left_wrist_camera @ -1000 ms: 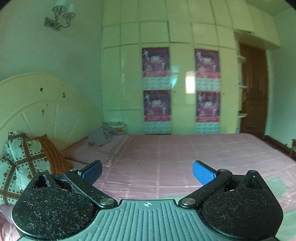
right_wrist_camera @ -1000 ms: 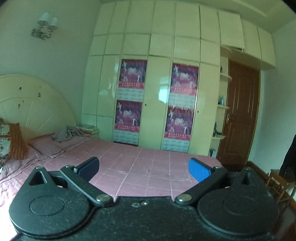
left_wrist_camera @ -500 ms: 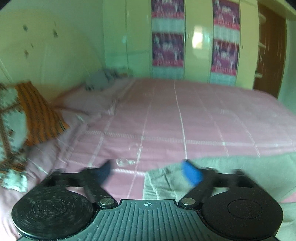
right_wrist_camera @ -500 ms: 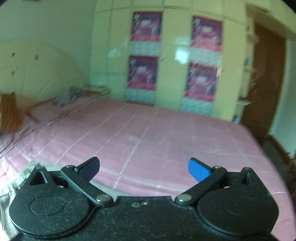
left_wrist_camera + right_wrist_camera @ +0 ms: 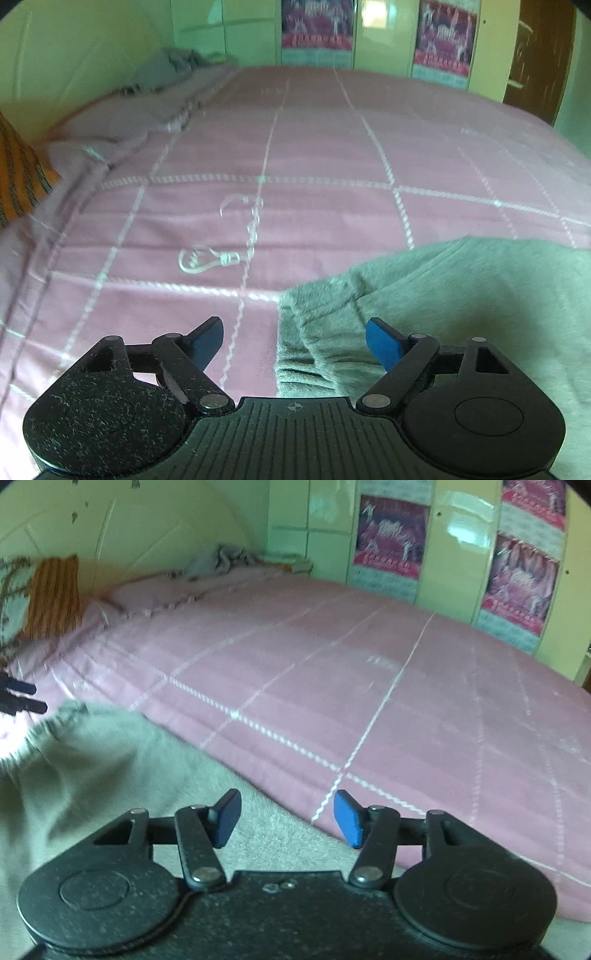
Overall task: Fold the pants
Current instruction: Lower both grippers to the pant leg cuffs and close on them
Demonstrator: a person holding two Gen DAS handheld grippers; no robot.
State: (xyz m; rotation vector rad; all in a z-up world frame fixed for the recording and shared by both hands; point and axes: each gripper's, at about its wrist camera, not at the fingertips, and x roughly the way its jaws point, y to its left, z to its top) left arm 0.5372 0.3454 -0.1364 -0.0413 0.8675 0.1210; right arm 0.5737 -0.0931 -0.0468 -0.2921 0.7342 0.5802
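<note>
Beside pants (image 5: 461, 306), pink bedspread (image 5: 314, 147)

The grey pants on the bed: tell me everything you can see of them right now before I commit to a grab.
The grey pants look like soft, fleecy sweatpants, lying unfolded and rumpled on the pink checked bedspread. The gathered elastic waistband shows in the left wrist view, lying below the left tool, whose jaws are opening and empty. In the right wrist view a flatter stretch runs under the right tool, closing but not pinching cloth. The legs run out of frame.
</note>
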